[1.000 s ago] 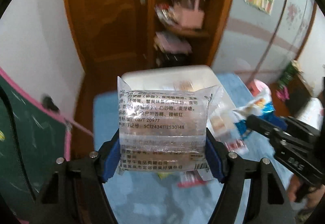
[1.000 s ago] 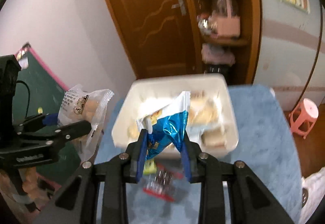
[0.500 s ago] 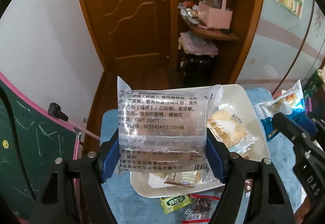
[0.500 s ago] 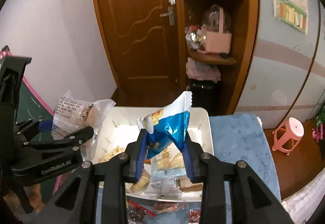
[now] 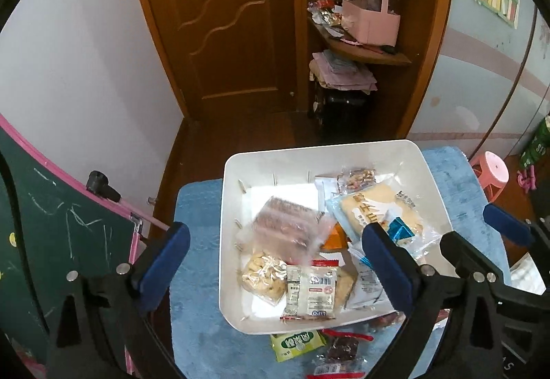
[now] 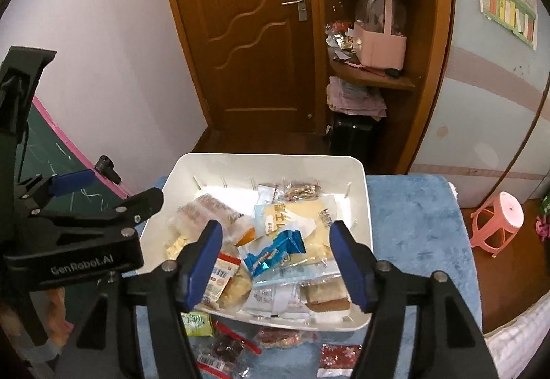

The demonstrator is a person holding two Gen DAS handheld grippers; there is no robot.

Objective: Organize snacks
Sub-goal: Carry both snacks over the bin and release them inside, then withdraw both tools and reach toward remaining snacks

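A white bin (image 5: pixel 426 160) (image 6: pixel 268 160) sits on a blue cloth and holds several snack packets. A clear packet of brown cake (image 5: pixel 287 229) (image 6: pixel 209 210) lies in its left part, slightly blurred. A blue and white packet (image 6: pixel 275 250) (image 5: pixel 395 229) lies in the middle on a pale yellow packet (image 5: pixel 374 207) (image 6: pixel 299 214). My left gripper (image 5: pixel 275 262) is open and empty above the bin's near left side. My right gripper (image 6: pixel 276 263) is open and empty above the bin's near edge. Each gripper shows in the other's view.
Loose packets lie on the blue cloth (image 6: pixel 419 214) in front of the bin: a green one (image 5: pixel 297 344) (image 6: pixel 196 324) and dark red ones (image 5: pixel 340 349) (image 6: pixel 225 349). A green chalkboard (image 5: pixel 51 241) stands left. A pink stool (image 6: pixel 498 220) stands right. A wooden door (image 5: pixel 227 18) and shelves are behind.
Both grippers opened. The clear cake packet dropped from the left gripper into the bin, and the blue and white packet dropped from the right gripper into the bin.
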